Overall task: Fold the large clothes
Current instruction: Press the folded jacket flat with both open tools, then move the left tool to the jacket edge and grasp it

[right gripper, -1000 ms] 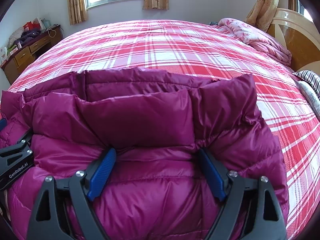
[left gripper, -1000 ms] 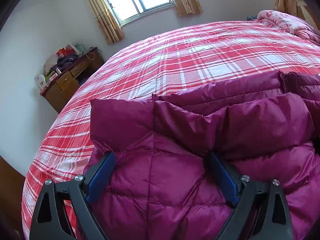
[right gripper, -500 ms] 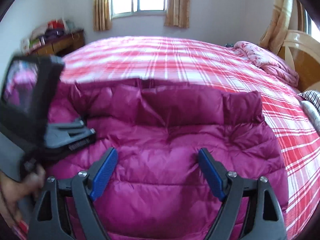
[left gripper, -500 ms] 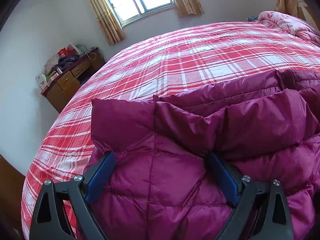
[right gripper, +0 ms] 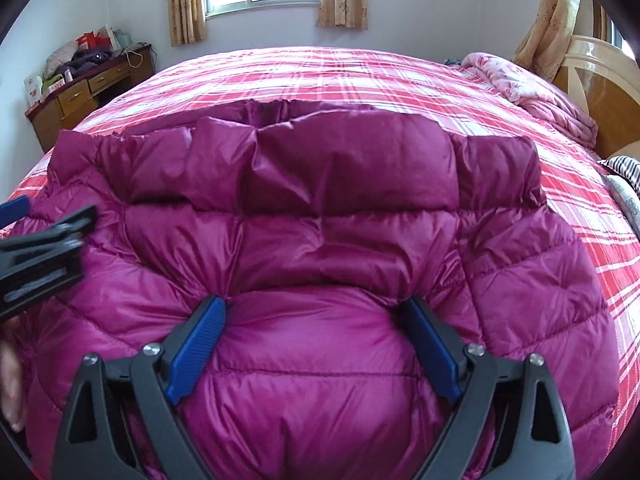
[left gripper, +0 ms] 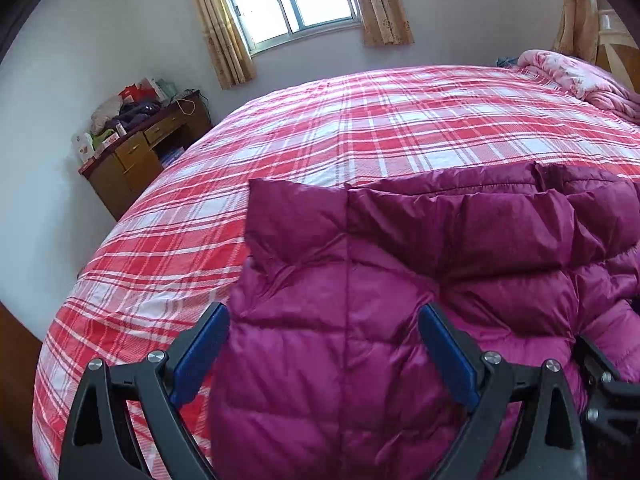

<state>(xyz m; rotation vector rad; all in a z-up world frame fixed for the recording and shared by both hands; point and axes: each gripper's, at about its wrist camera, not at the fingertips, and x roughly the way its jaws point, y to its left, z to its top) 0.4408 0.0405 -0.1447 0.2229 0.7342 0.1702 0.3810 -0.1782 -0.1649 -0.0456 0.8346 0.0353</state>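
Observation:
A magenta quilted down jacket point(left gripper: 400, 280) lies folded on the red plaid bed point(left gripper: 360, 128); it fills the right wrist view point(right gripper: 320, 220) too. My left gripper point(left gripper: 324, 320) is open, its blue pads over the jacket's left part, nothing clamped. My right gripper point(right gripper: 316, 312) is open, with its pads pressed into the puffy fabric near the middle. The left gripper also shows at the left edge of the right wrist view point(right gripper: 40, 248), with a hand below it.
A wooden desk point(left gripper: 140, 156) with clutter stands by the far left wall. A pink quilt point(right gripper: 532, 92) lies at the bed's far right by the headboard point(right gripper: 600, 80). A striped pillow point(right gripper: 624, 168) is at the right edge.
My left gripper has drawn back and to the left, so more plaid bed shows. My right gripper lifted away and has come back down onto the jacket's middle.

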